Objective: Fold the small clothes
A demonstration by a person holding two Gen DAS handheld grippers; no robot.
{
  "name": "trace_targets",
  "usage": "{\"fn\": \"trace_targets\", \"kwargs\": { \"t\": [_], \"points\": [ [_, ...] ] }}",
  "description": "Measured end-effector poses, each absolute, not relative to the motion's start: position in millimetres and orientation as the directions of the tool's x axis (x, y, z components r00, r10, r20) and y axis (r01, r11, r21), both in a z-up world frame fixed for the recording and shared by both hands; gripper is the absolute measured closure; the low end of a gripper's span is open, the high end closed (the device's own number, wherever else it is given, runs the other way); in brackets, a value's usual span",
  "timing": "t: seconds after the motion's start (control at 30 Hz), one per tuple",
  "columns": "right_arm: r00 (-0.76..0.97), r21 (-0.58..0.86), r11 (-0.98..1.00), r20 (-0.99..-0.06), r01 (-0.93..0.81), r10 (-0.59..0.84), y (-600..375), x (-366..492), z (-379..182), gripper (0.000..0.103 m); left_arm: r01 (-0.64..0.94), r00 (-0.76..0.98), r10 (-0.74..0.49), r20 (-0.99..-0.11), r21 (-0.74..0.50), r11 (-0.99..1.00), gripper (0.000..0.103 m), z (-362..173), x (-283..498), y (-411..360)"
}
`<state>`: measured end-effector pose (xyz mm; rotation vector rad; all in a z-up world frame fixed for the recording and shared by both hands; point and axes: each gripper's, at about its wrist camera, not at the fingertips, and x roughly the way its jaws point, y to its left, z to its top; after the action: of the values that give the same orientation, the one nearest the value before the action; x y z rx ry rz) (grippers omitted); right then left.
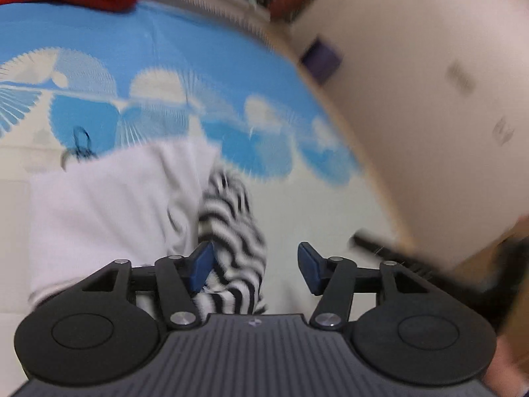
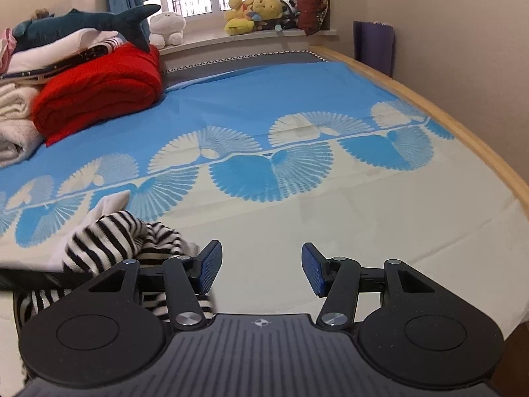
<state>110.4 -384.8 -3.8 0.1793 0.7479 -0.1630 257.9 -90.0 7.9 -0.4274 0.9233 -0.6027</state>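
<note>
**Left wrist view: both grippers spread wide over garment on bed**

The left gripper hovers with jaws wide apart, gripping nothing; its left pad lies against the striped garment, which lies crumpled beside a white garment on the blue-and-cream bed sheet. The frame is motion-blurred. The right gripper also has jaws wide and unloaded, with the striped garment left of them. A red blanket sits far back.

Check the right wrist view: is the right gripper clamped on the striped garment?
No: the right gripper is open and empty, with the striped garment lying off to its left on the bed sheet.
</note>
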Motion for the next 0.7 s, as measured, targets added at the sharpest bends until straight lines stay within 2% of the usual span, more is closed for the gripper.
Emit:
{"fn": "trace_targets", "kwargs": {
  "t": [0.13,0.37,0.53,0.63,0.7],
  "points": [
    [0.733,0.146,0.971,-0.679,0.187,-0.039,-366,114,-2,0.048,0.198,0.562,-0.595,-0.575,-0.605,0.771,0.040,25,256,-26],
    [0.747,0.295,0.955,-0.640,0.023,0.179,-318,122,4,0.047,0.050,0.593,-0.420,-0.687,-0.490,0.871,0.040,22,252,44],
    [0.736,0.389,0.902,-0.552,-0.188,0.392,-273,124,16,0.033,0.042,0.602,-0.388,-0.698,-0.458,0.888,0.040,22,246,73],
    [0.669,0.348,0.881,-0.574,-0.321,0.471,-234,128,16,0.029,0.033,0.597,-0.386,-0.703,-0.459,0.888,0.040,24,238,83],
    [0.627,0.207,0.907,-0.665,-0.366,0.405,-205,131,5,0.030,0.033,0.588,-0.388,-0.710,-0.458,0.888,0.040,22,238,82]
  ]
}}
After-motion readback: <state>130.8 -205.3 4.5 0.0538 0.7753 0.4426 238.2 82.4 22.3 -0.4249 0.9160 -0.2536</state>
